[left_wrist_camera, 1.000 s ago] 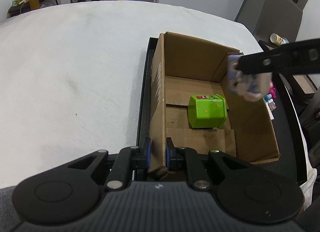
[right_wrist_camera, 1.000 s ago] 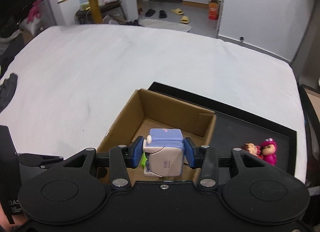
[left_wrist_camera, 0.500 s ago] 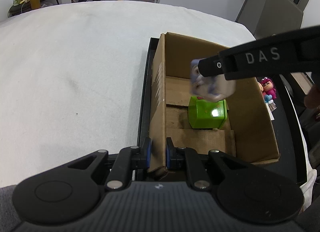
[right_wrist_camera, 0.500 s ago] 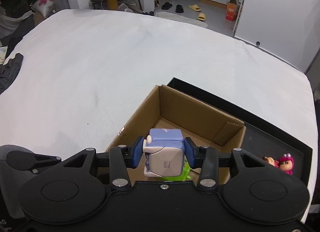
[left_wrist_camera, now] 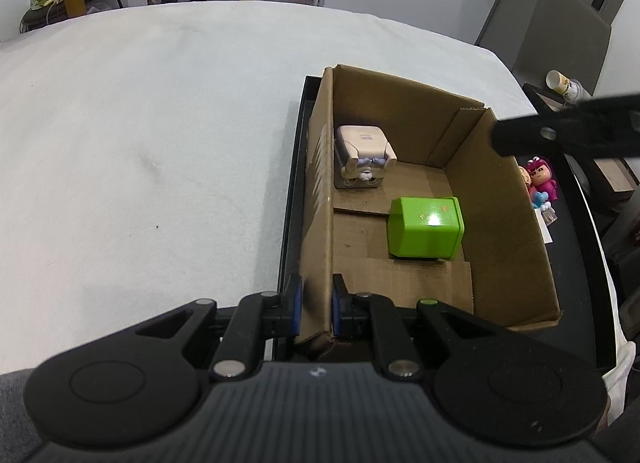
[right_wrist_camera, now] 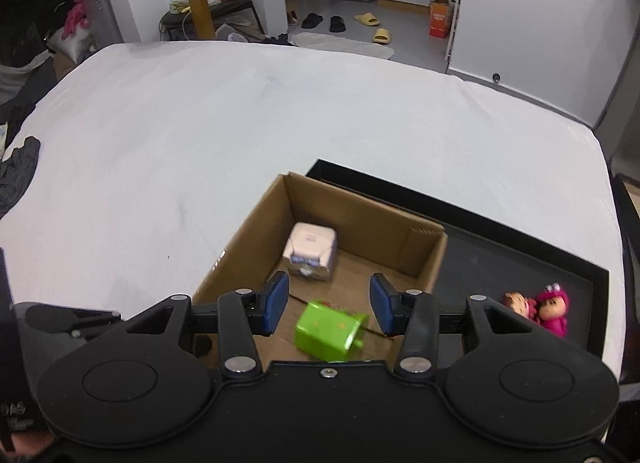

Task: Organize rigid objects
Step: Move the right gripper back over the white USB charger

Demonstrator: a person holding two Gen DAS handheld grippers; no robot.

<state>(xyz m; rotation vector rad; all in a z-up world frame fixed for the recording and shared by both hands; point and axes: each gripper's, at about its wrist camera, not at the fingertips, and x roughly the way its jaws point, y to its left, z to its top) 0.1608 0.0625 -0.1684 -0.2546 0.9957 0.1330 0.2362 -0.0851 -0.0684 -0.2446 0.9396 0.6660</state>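
Cardboard box (left_wrist_camera: 500, 199) wall pinched by left claw (left_wrist_camera: 314, 309)
Right claw (right_wrist_camera: 328, 305) is held spread and empty above; blocky toy (left_wrist_camera: 362, 157) lies at 11 o'clock of green cube (left_wrist_camera: 426, 227)

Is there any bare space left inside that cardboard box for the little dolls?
Yes. The open brown cardboard box has bare floor along its right wall, beyond the green plastic cube, and a strip in front of that cube. The far-left corner is taken by the pale lilac toy block. The pink figurines crowd the black tray outside.
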